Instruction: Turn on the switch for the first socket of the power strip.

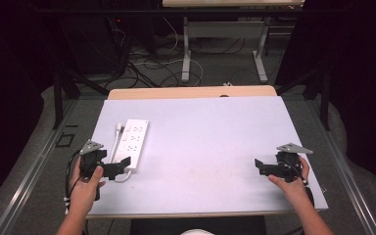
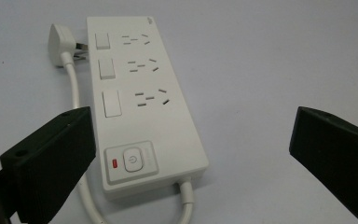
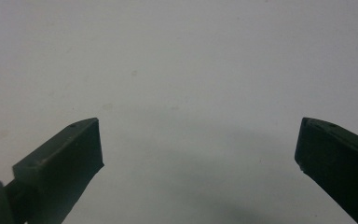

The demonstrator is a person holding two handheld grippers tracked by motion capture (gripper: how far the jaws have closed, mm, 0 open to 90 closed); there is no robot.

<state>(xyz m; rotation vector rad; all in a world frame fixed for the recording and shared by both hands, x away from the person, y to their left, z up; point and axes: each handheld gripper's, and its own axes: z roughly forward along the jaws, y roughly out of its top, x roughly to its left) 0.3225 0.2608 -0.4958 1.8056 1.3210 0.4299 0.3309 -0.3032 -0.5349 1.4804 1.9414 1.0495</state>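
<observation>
Now a white power strip (image 1: 133, 138) lies near the counter's (image 1: 210, 142) left edge, its plug (image 2: 60, 41) resting loose beside its far end. The left gripper (image 1: 120, 165) sits just at the strip's near end, jaws wide apart, while the right gripper (image 1: 260, 166) hovers near the right edge, jaws also apart.

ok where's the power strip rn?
The power strip lies flat on the table's left side in the high view, just ahead of the open left gripper.
</observation>
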